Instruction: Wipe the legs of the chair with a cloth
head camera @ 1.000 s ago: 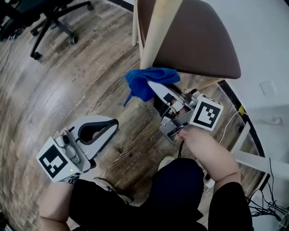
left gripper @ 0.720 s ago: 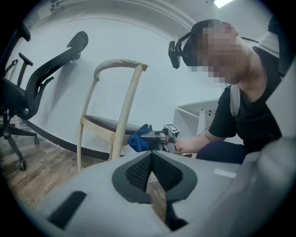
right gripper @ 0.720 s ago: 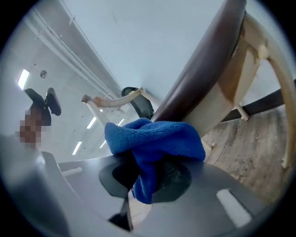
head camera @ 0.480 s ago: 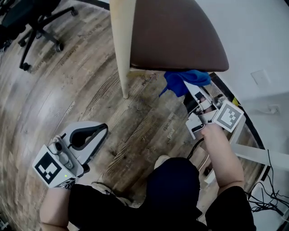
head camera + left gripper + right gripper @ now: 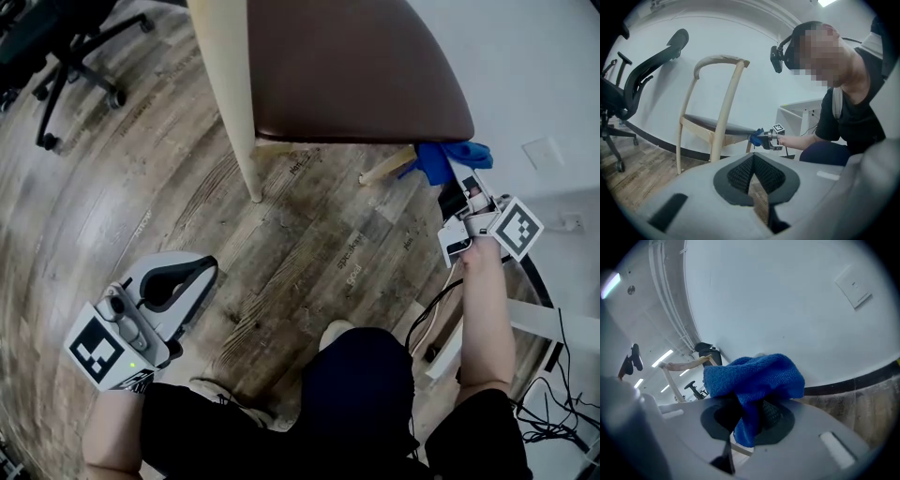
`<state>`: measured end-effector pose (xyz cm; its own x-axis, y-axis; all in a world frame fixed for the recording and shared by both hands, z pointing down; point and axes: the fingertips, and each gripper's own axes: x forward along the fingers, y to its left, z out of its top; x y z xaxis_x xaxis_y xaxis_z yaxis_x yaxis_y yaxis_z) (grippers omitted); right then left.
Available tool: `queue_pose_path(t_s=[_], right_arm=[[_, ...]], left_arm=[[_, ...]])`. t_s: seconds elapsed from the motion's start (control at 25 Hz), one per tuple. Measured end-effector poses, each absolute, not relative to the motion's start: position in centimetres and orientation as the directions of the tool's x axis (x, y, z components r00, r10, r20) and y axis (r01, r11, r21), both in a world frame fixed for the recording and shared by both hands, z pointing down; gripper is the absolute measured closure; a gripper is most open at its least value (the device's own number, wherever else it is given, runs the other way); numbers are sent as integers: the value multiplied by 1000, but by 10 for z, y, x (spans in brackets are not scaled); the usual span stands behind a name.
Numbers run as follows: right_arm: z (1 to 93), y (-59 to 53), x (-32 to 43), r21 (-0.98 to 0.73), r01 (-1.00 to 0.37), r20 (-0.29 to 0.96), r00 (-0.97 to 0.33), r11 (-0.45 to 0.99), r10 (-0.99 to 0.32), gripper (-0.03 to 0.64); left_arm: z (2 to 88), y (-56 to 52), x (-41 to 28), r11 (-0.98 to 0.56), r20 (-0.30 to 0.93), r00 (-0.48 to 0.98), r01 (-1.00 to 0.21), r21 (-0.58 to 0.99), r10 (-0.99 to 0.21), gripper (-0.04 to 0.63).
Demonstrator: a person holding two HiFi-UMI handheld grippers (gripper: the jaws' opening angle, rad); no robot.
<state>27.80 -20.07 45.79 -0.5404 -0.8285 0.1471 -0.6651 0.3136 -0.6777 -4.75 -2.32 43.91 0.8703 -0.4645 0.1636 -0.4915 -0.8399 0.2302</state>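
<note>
The chair has a brown seat [image 5: 356,66] and pale wooden legs. One long leg [image 5: 232,112] comes down to the floor at the left. A shorter stretch of another leg [image 5: 386,169] shows under the seat's right edge. My right gripper [image 5: 450,173] is shut on a blue cloth [image 5: 448,156], and the cloth lies against the upper end of that right leg. In the right gripper view the cloth [image 5: 754,376] bunches over the jaws. My left gripper [image 5: 183,279] hangs low at the left, shut and holding nothing. The left gripper view shows the chair [image 5: 717,93] and the cloth [image 5: 756,137] further off.
A black office chair [image 5: 66,47] stands on the wooden floor at the top left. A white wall with an outlet plate [image 5: 544,152] is close on the right. Below it are a white desk frame [image 5: 553,328] and cables [image 5: 562,412]. My knee [image 5: 361,375] is below centre.
My right gripper has carried the blue cloth to the right, from the long front leg to the leg under the seat's right edge. The left gripper has barely moved.
</note>
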Motion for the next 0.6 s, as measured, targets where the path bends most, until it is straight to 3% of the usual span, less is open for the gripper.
queue_pose_path(t_s=[0.6], right_arm=[[494,-207,283,-718,-629,172,-575,297,-800,551]], left_arm=[[443,-25,-46,-834,183,868,-495,242,-462,597]])
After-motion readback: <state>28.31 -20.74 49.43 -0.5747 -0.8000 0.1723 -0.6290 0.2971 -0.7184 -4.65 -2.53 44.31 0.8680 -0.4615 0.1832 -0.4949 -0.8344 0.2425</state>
